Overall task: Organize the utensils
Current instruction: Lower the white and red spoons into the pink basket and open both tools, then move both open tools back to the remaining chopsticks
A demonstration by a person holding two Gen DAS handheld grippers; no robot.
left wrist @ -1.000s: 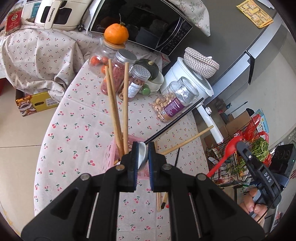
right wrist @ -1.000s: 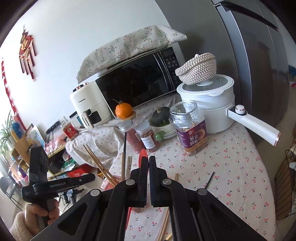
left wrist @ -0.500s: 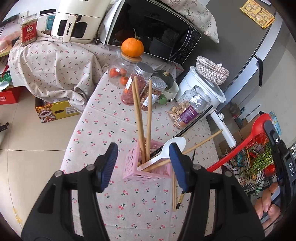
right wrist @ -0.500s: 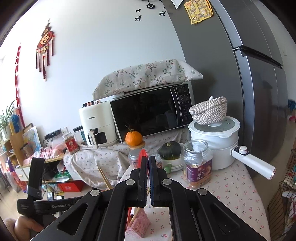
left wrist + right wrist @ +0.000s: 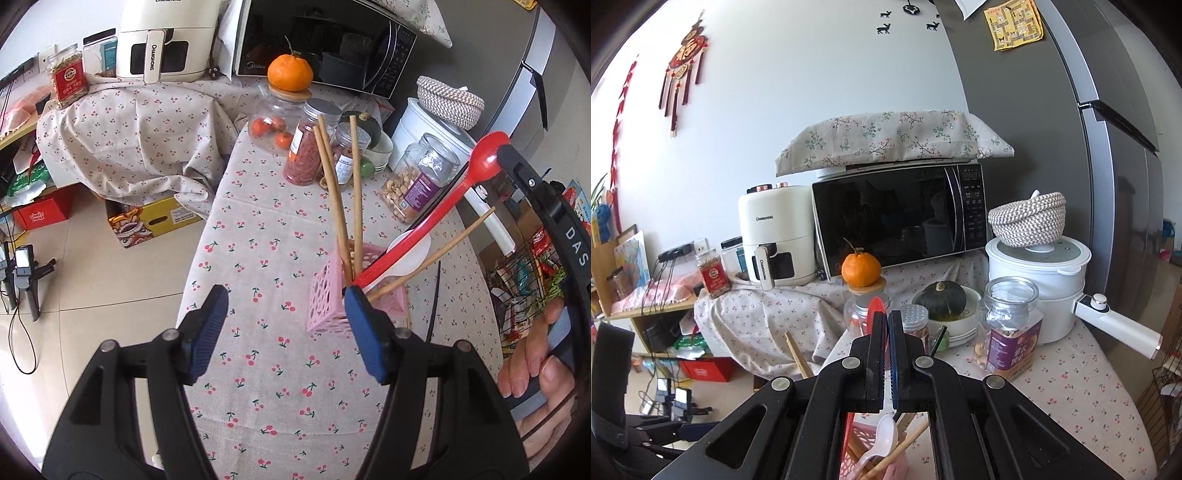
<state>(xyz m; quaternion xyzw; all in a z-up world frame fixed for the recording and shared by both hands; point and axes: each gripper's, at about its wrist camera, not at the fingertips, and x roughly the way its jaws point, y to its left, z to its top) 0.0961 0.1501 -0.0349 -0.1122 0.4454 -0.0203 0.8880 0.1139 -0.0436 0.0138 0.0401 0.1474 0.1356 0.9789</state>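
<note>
Table (image 5: 258,229) under cherry-print cloth, crowded at the far end with jars and appliances; work zone is the near middle. Pink holder (image 5: 325,302) stands upright there and already carries most of the load — three wooden chopsticks (image 5: 341,206) upright, one more leaning right, a white spoon (image 5: 410,251), and what looks like a dark chopstick. Red spoon (image 5: 443,210): bowl end pinched in the closed right gripper (image 5: 888,325), handle tip angled down to the holder mouth — insertion in progress, not released by my reading. Left gripper (image 5: 284,306) spread wide, holding nothing, hovering just short of the holder. Still loose: one black chopstick (image 5: 436,295) flat on the cloth just right of the holder, plus wooden sticks partly hidden beside its base. Estimate: well past halfway.
</note>
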